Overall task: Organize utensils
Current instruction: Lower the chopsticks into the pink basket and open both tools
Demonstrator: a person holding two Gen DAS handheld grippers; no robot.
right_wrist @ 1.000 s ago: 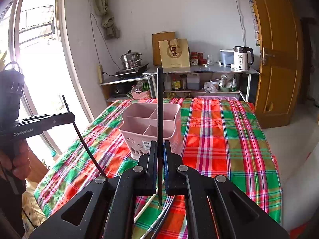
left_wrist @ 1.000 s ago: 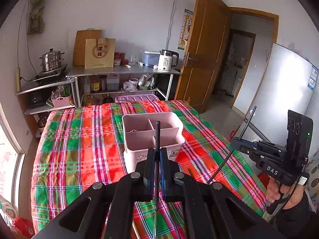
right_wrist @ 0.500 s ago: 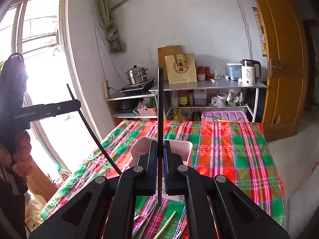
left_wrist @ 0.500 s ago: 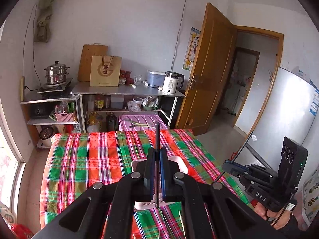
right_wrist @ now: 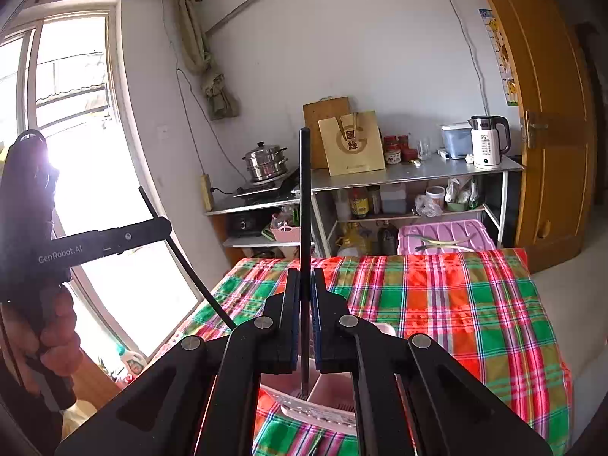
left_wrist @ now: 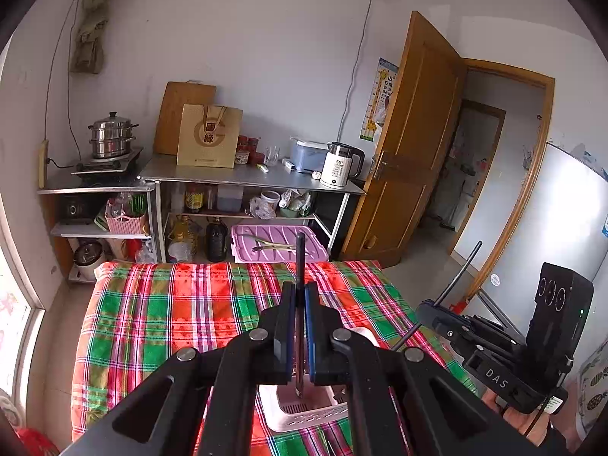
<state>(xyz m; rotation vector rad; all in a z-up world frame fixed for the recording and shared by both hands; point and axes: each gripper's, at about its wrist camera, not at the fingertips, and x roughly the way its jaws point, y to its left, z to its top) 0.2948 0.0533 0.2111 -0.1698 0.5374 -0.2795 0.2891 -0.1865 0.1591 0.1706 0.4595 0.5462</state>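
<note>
My left gripper (left_wrist: pixel 299 300) is shut on a black chopstick (left_wrist: pixel 300 258) held upright, its lower tip over the pink compartment holder (left_wrist: pixel 304 410) below the fingers. My right gripper (right_wrist: pixel 305 288) is shut on another black chopstick (right_wrist: pixel 304 197), also upright, its lower tip just above the holder's rim (right_wrist: pixel 323 410). Each gripper shows in the other's view: the right one (left_wrist: pixel 429 309) at the right, the left one (right_wrist: pixel 159 228) at the left. The holder stands on the plaid-covered table (left_wrist: pixel 171 315), mostly hidden by the gripper bodies.
A metal shelf rack (left_wrist: pixel 247 178) with kettle, pot and jars stands against the far wall. A purple lid (left_wrist: pixel 277 243) with utensils on it lies past the table's far edge. A wooden door (left_wrist: pixel 418 144) is at the right, a window (right_wrist: pixel 68 114) at the left.
Both grippers have come in over the pink holder, which slid from the middle of each view to under the fingers. Both chopsticks stay gripped and upright.
</note>
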